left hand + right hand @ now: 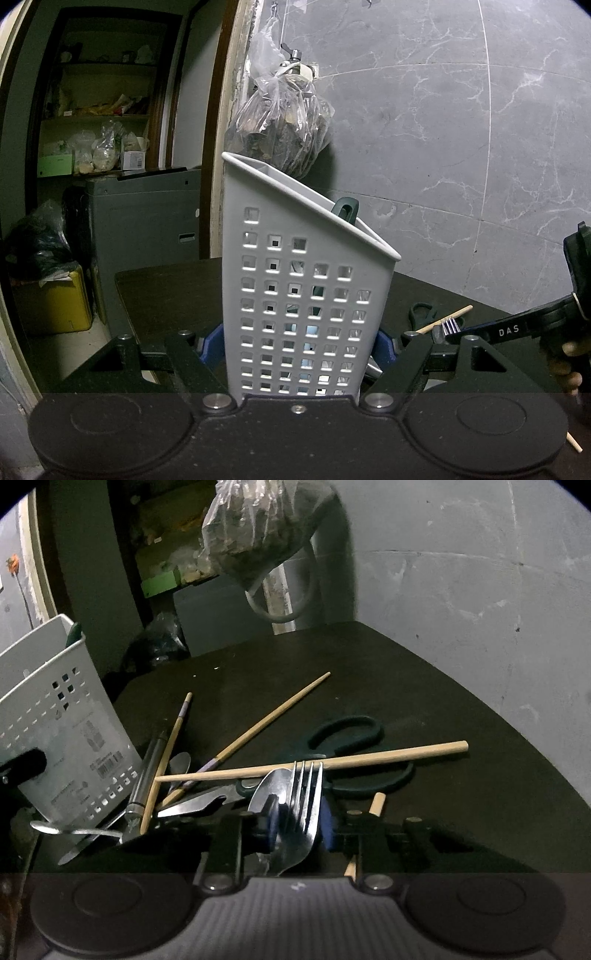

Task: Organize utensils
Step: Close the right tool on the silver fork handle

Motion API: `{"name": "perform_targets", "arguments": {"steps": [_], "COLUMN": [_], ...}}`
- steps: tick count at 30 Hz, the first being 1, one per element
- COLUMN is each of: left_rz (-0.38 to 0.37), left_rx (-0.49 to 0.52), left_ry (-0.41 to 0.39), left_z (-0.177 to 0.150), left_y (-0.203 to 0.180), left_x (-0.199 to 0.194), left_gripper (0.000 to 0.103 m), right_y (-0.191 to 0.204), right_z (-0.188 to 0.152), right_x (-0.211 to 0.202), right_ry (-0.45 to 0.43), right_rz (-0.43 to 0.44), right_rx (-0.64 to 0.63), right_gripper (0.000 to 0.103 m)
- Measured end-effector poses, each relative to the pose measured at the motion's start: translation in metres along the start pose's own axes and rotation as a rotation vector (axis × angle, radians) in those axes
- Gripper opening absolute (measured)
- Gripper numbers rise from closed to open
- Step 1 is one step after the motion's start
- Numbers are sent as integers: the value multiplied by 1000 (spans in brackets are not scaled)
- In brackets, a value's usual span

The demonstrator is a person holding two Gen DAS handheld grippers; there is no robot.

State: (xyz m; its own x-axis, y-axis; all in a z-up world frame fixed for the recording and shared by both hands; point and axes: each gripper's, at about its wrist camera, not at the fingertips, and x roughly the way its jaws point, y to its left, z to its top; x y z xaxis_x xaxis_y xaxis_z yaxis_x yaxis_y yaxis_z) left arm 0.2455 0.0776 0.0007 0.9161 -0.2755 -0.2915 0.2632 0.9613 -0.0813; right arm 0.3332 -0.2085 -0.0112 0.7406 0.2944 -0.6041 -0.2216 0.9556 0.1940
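My left gripper (300, 349) is shut on the white perforated utensil caddy (295, 280), holding it upright on the dark table (166, 291); a dark green handle (345, 210) pokes out of its top. The caddy also shows at the left of the right wrist view (62, 723). My right gripper (301, 823) is shut on a steel fork (304, 805) and a spoon (267, 786) together, tines pointing forward, just above the utensil pile. The fork and right gripper show in the left wrist view (452, 325).
Loose on the table (424, 686) lie several wooden chopsticks (317, 766), green-handled scissors (351, 734), knives and spoons (147, 771) beside the caddy. A plastic bag (284, 125) hangs on the grey marble wall behind. A doorway with shelves is at the left.
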Motion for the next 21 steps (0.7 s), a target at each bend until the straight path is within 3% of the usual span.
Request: {"name": "perform_targets", "arguments": {"steps": [6, 10, 21], "left_rz": [0, 0, 0], "left_rx": [0, 0, 0], "left_ry": [0, 1, 0], "left_z": [0, 0, 0], "left_y": [0, 0, 0], "left_x": [0, 0, 0], "left_gripper": [77, 77, 77], "right_y": [-4, -12, -12], "right_z": [-1, -1, -6], "right_x": [-3, -9, -16], "right_ry": [-11, -30, -32], "right_rz": [7, 28, 65], "right_rx": [45, 97, 123], "right_gripper": [20, 4, 2]}}
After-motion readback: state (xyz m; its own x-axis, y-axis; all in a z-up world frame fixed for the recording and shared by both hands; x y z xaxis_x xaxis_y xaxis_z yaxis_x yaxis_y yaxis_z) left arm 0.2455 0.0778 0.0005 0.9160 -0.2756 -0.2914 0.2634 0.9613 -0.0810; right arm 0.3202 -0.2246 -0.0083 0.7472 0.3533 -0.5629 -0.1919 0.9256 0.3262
